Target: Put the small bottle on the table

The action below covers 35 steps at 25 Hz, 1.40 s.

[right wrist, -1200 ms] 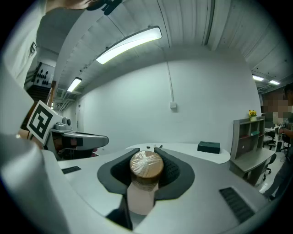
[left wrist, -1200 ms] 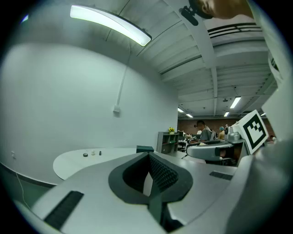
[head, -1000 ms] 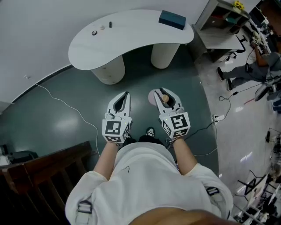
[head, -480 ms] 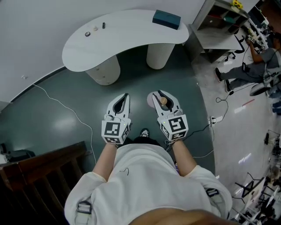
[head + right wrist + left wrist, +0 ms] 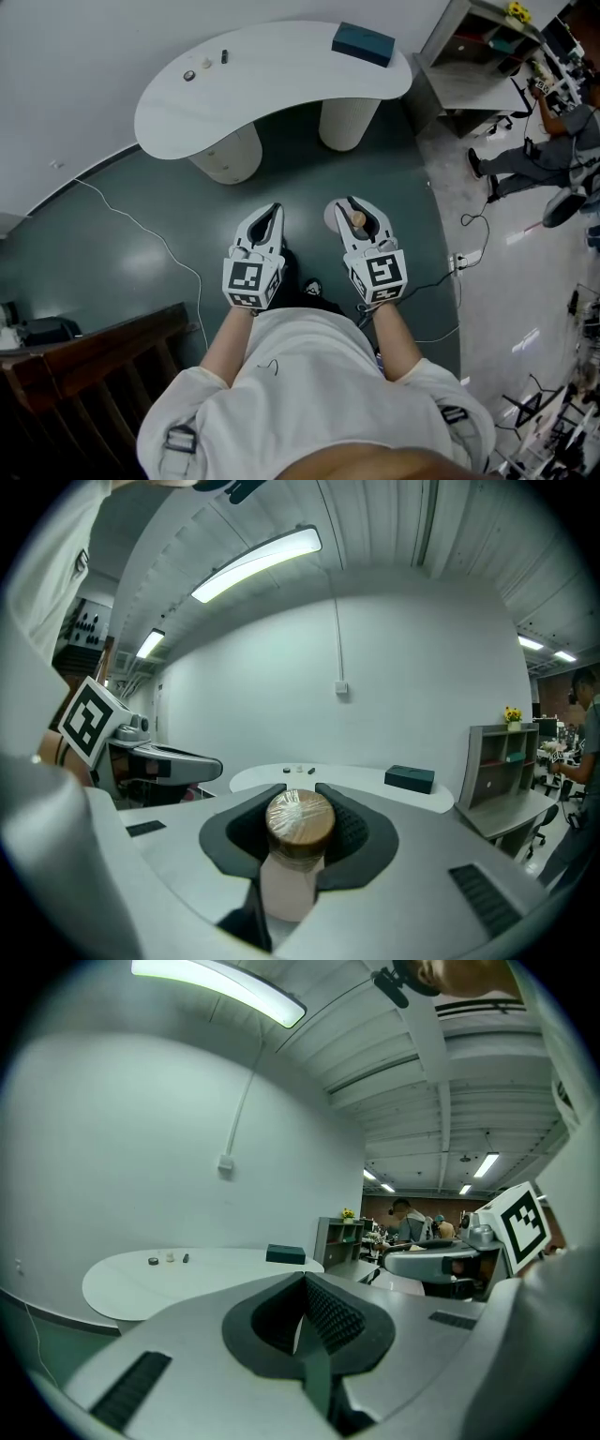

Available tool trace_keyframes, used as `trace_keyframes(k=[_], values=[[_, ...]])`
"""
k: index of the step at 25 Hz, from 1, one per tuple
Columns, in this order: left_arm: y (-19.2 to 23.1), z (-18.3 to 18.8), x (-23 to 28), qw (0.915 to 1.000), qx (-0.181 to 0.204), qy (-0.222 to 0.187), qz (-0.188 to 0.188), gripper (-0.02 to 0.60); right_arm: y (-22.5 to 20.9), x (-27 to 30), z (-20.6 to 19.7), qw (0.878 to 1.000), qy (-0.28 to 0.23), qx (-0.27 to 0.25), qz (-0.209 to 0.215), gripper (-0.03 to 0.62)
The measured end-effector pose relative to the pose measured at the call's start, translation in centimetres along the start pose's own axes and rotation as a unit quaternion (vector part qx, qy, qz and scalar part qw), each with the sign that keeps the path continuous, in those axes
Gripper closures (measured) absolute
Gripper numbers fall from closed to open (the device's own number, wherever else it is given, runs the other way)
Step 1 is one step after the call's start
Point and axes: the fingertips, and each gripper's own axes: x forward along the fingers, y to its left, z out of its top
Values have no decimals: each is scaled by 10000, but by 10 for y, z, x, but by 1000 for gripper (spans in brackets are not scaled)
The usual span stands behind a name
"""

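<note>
Currently the small bottle (image 5: 292, 874) stands upright between the fingers (image 5: 361, 829) of the right gripper (image 5: 300, 791), clamped at the level of its film-wrapped wooden cap (image 5: 300, 822). It is probably light, rigid, smooth-walled and possibly breakable, so keep a moderate hold near the cap. The left gripper (image 5: 305, 1281) has its fingers together and empty. The surface (image 5: 281, 66) lies well ahead.

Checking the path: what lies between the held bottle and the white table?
Only bare dark floor between small bottle and table, shown in the head view.

White table (image 5: 281, 80), teal box (image 5: 363, 43), pale small bottle (image 5: 286, 888) with brown cap (image 5: 300, 819).
</note>
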Motion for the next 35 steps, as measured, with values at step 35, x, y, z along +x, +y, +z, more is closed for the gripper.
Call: trace_keyframes(k=[35], values=[[240,63,239,9997,-157,156,82,569,-95,322,77,9996,216,-17,201,500]])
